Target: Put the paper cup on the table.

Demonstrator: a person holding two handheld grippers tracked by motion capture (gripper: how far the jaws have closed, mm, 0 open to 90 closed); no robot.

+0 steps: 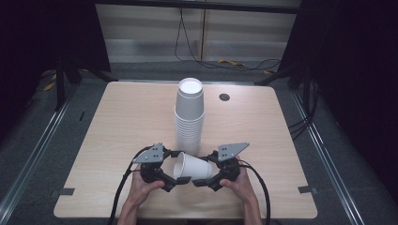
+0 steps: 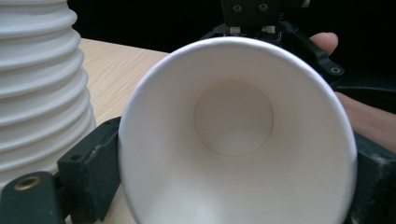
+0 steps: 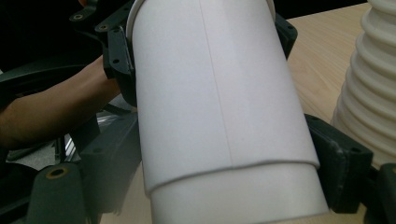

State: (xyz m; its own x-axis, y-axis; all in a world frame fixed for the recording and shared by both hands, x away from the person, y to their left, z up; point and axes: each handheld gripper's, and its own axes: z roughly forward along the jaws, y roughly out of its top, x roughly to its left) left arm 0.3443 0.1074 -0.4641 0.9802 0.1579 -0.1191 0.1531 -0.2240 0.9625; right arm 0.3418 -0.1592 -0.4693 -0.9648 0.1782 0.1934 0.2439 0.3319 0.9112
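A white paper cup (image 1: 191,167) lies sideways above the table's (image 1: 117,122) near edge, just near of the cup stack (image 1: 189,117). The left gripper (image 1: 174,183) clasps its rim; that gripper's view looks into the cup's inside. The right gripper (image 1: 201,182) clamps its base; its view reveals the side seam.

No text, label, brand, number or sign can be read anywhere: the white paper cup (image 2: 233,140) between the fingers is plain, as is the cup stack (image 1: 189,117) beyond them.
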